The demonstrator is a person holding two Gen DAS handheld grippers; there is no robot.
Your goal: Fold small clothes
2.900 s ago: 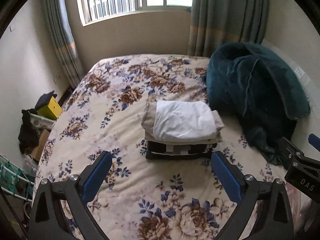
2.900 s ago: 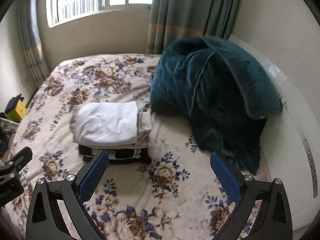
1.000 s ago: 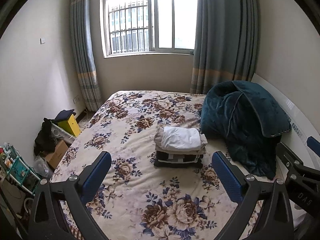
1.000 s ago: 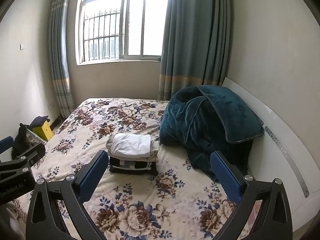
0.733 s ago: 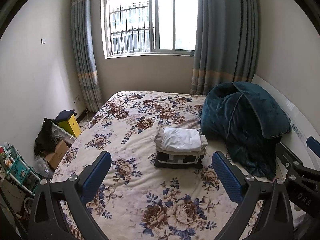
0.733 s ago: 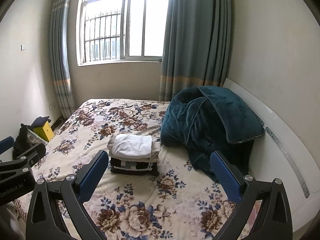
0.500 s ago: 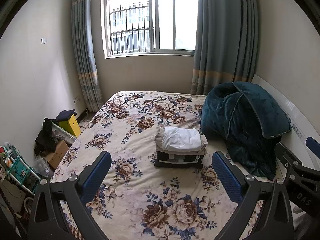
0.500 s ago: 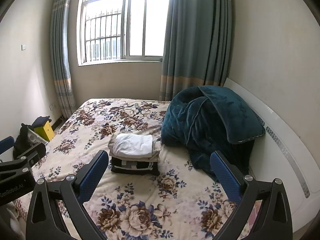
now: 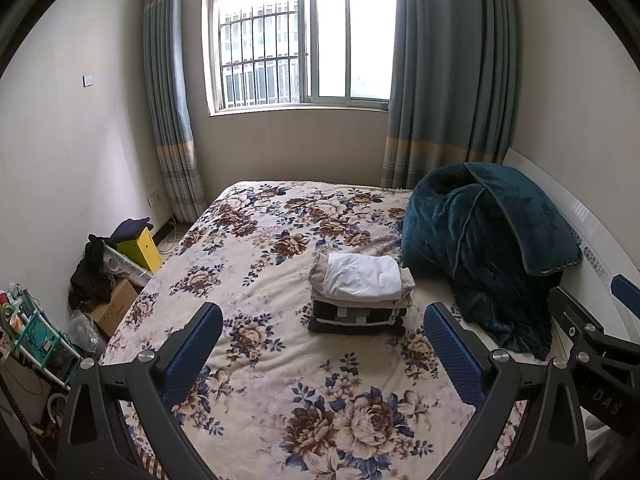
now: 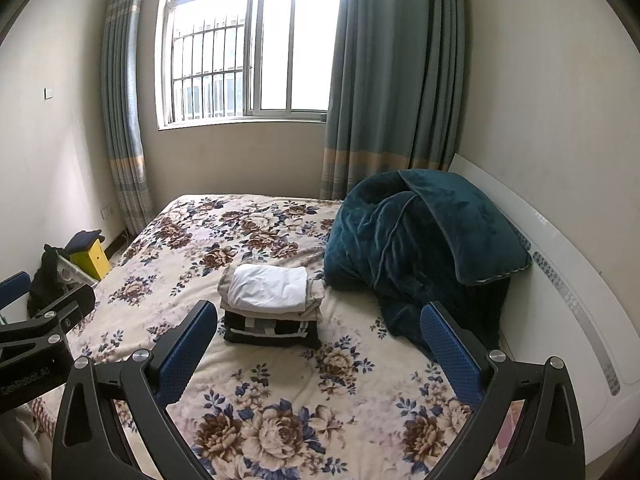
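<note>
Neat stack of folded small clothes (image 9: 360, 296) sits mid-bed on the floral cream bedspread (image 9: 280, 392): white folded piece (image 9: 362, 278) on top, beige folded layer (image 9: 406, 300) under it, black-and-white patterned folded garment (image 9: 352, 318) at the bottom. Stack edges squared, bottom piece juts slightly forward.

Left gripper (image 9: 322, 348), black frame with blue textured pads, jaws spread wide, holding nothing, raised above the near part of the bed, well apart from the stack. Right gripper (image 10: 318, 346) same: wide open, empty, also back from the stack, seen in its own view just beyond the left finger.

Bunched dark teal plush blanket (image 9: 480, 248) sits just beside the stack's right edge, against the white headboard panel (image 10: 568, 280). Bare bedspread in front of and left of the stack, out to the bed's left edge. Beyond that edge on the floor: yellow box (image 9: 140, 248), brown cardboard carton (image 9: 114, 312). Barred window (image 9: 300, 40) and blue-grey curtains (image 9: 448, 72) at the far wall.
</note>
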